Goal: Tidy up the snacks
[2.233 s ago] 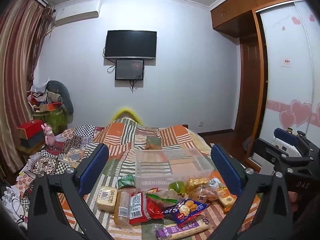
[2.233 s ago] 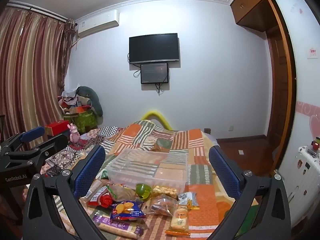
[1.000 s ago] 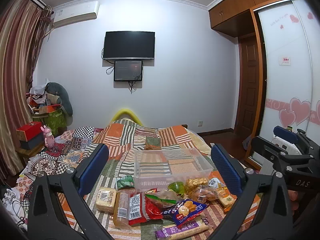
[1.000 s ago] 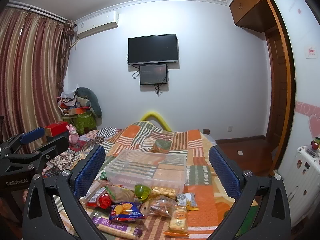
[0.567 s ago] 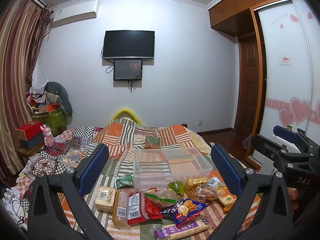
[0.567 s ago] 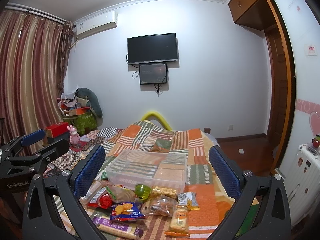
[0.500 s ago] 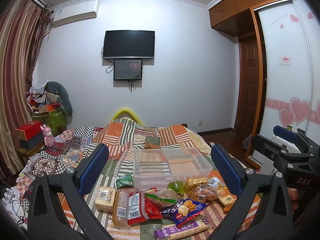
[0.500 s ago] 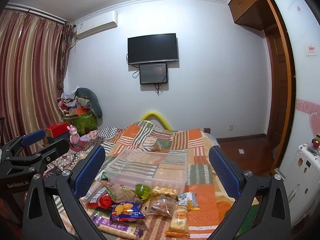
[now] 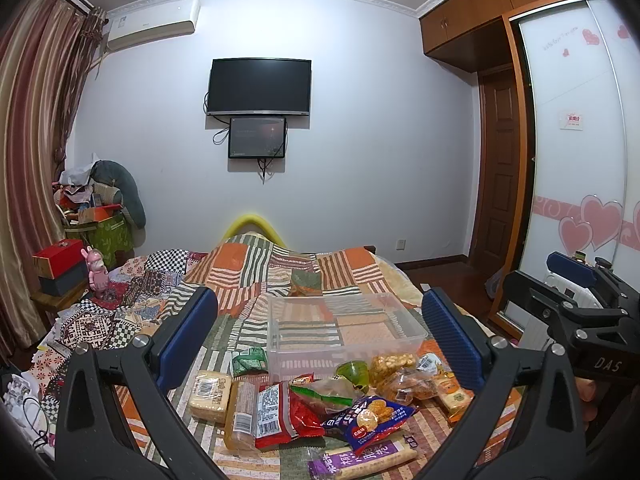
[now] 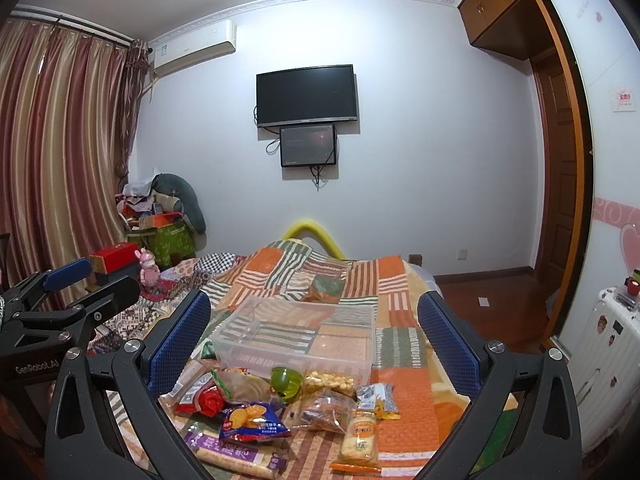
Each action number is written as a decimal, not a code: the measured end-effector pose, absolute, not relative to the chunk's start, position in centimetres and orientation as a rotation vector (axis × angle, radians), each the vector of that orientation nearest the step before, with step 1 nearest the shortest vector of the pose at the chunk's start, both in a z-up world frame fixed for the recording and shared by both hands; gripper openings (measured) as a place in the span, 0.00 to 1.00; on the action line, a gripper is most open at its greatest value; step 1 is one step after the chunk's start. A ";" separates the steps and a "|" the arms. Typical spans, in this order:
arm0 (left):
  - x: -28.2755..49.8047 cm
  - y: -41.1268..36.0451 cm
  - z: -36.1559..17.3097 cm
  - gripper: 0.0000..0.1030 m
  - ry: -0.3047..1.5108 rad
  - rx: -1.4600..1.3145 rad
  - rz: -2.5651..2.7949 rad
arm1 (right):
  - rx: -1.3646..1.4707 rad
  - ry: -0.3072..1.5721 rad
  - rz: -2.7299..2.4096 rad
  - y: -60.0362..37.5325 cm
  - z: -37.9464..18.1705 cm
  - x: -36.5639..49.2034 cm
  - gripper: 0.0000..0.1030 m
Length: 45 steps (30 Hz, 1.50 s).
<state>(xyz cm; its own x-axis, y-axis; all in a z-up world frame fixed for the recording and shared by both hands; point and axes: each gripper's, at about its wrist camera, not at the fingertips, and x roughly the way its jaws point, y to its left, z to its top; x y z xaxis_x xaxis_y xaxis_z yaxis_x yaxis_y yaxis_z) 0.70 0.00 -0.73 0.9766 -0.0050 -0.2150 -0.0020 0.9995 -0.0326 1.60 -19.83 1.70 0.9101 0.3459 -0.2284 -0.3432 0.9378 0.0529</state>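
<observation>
While the clear plastic bin (image 9: 344,328) sits empty on the patchwork bed (image 9: 256,272), every snack lies outside it, so by this showing the sorting has not begun and all of it is left. Stock, in a heap against the bin's near wall at six o'clock: blue cracker bag (image 9: 366,416); red packet (image 9: 286,410); purple-wrapped bar (image 9: 360,458) nearest the cameras; pale yellow block (image 9: 210,396) at the heap's nine o'clock; small green packet (image 9: 250,360) beside the bin's near-left corner; green round item (image 9: 354,372); bag of yellow puffs (image 9: 392,362) touching the bin wall; orange-edged biscuit pack (image 10: 360,442) at the heap's three o'clock. Left tool (image 9: 320,336): spread wide, blue pads well apart, nothing between them, touching nothing, held above the heap. Right tool (image 10: 314,334): likewise spread wide, empty, clear of all stock, framing bin and heap. Each tool shows at the edge of the other's view, at three o'clock and nine o'clock respectively. Judgement: first pick pending; the flat, crinkly bags overlap and may drag neighbours when lifted.
</observation>
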 end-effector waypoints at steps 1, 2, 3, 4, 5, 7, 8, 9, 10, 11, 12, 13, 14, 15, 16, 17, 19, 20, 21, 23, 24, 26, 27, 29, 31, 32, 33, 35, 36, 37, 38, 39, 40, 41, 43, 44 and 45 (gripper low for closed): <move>0.7 0.0 -0.7 1.00 0.214 -0.034 0.000 | 0.011 0.239 0.357 -19.8 1.6 1.7 1.00; 0.7 0.1 -0.8 1.00 0.209 -0.036 0.002 | 0.011 0.241 0.359 -19.8 1.6 1.7 1.00; 0.7 0.1 -1.0 1.00 0.205 -0.038 0.003 | 0.014 0.245 0.365 -19.8 1.5 1.8 1.00; 0.8 0.2 -1.1 1.00 0.207 -0.038 0.001 | 0.020 0.251 0.373 -19.8 1.4 1.9 1.00; 1.0 0.3 -1.2 1.00 0.212 -0.038 -0.003 | 0.023 0.257 0.378 -19.8 1.3 2.0 1.00; 1.4 0.7 -1.5 1.00 0.226 -0.045 -0.011 | 0.023 0.269 0.377 -19.9 0.9 2.4 1.00; 1.7 1.0 -1.7 1.00 0.236 -0.049 -0.013 | 0.020 0.275 0.375 -19.9 0.7 2.6 1.00; 2.0 1.2 -1.8 1.00 0.242 -0.049 -0.015 | 0.017 0.285 0.372 -20.0 0.4 2.9 1.00; 2.2 1.4 -1.9 0.99 0.249 -0.046 -0.014 | 0.017 0.291 0.370 -20.1 0.2 3.1 1.00; 2.4 1.6 -2.1 0.97 0.257 -0.041 -0.012 | 0.017 0.298 0.368 -20.2 0.1 3.3 1.00; 2.7 1.9 -2.3 0.94 0.267 -0.035 -0.009 | 0.016 0.308 0.365 -20.3 -0.2 3.6 0.99; 3.1 2.2 -2.6 0.92 0.283 -0.029 -0.008 | 0.016 0.324 0.363 -20.5 -0.5 4.0 0.98; 3.5 2.4 -2.8 0.88 0.299 -0.025 -0.010 | 0.017 0.337 0.364 -20.6 -0.8 4.3 0.98; 4.0 2.8 -3.1 0.84 0.324 -0.021 -0.014 | 0.020 0.352 0.364 -20.7 -1.1 4.6 0.96; 4.4 3.1 -3.4 0.82 0.347 -0.017 -0.019 | 0.028 0.372 0.363 -21.0 -1.5 5.1 0.95; 5.0 3.4 -3.8 0.79 0.372 -0.015 -0.023 | 0.033 0.389 0.360 -21.3 -1.8 5.4 0.94; 6.0 4.3 -4.6 0.78 0.418 -0.018 -0.023 | 0.039 0.418 0.348 -21.7 -2.4 6.1 0.90; 6.4 4.7 -4.9 0.77 0.436 -0.018 -0.021 | 0.040 0.429 0.344 -21.8 -2.5 6.4 0.89; 6.8 5.2 -5.3 0.77 0.458 -0.018 -0.017 | 0.042 0.445 0.340 -22.0 -2.8 6.7 0.86; 7.7 6.0 -6.1 0.75 0.495 -0.018 -0.006 | 0.043 0.480 0.334 -22.5 -3.5 7.6 0.83; 8.2 6.5 -6.5 0.74 0.517 -0.018 -0.001 | 0.044 0.497 0.333 -22.6 -3.8 7.9 0.80; 9.1 7.6 -7.2 0.72 0.556 -0.017 0.013 | 0.045 0.535 0.330 -23.0 -4.6 8.6 0.76; 9.5 8.2 -7.6 0.71 0.575 -0.015 0.020 | 0.044 0.557 0.330 -23.2 -5.0 9.0 0.75; 10.3 9.3 -8.4 0.70 0.606 -0.013 0.031 | 0.039 0.584 0.326 -23.3 -5.5 9.3 0.72; 11.2 10.4 -9.3 0.70 0.640 -0.011 0.047 | 0.026 0.619 0.317 -23.5 -6.3 9.8 0.69; 11.6 11.0 -9.8 0.70 0.659 -0.014 0.053 | 0.022 0.633 0.313 -23.5 -6.7 10.0 0.68; 12.1 11.5 -10.5 0.70 0.686 -0.026 0.057 | 0.019 0.648 0.309 -23.6 -7.0 10.1 0.67; 12.8 12.1 -11.8 0.70 0.734 -0.044 0.054 | 0.011 0.685 0.300 -23.6 -7.9 10.6 0.64; 13.1 12.2 -12.6 0.70 0.753 -0.042 0.060 | 0.007 0.707 0.299 -23.6 -8.5 10.7 0.62; 13.4 12.3 -13.4 0.70 0.769 -0.033 0.070 | 0.007 0.720 0.300 -23.7 -8.8 11.1 0.61; 13.6 12.4 -13.9 0.70 0.780 -0.028 0.075 | 0.007 0.737 0.301 -23.7 -9.1 11.2 0.60; 13.9 12.5 -14.6 0.70 0.797 -0.024 0.079 | 0.007 0.752 0.302 -23.8 -9.5 11.3 0.59; 14.1 12.6 -15.1 0.70 0.809 -0.024 0.079 | 0.008 0.768 0.301 -23.8 -9.8 11.5 0.59; 14.5 12.7 -15.7 0.70 0.822 -0.024 0.082 | 0.008 0.780 0.301 -23.7 -10.0 11.5 0.59; 15.1 13.0 -16.5 0.70 0.838 -0.017 0.094 | 0.013 0.805 0.307 -23.8 -10.5 11.5 0.58; 15.5 13.3 -17.0 0.70 0.848 -0.016 0.103 | 0.014 0.813 0.309 -23.7 -10.7 11.6 0.58; 15.8 13.7 -17.3 0.70 0.855 -0.020 0.106 | 0.015 0.824 0.310 -23.8 -10.9 11.6 0.58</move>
<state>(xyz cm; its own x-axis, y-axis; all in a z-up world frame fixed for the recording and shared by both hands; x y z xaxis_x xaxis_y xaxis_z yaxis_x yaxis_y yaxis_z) 15.79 13.65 -17.33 0.6512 0.0859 -0.7540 -0.1016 0.9945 0.0255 11.57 -23.77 -10.87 0.6370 0.2774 -0.7192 -0.2659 0.9548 0.1328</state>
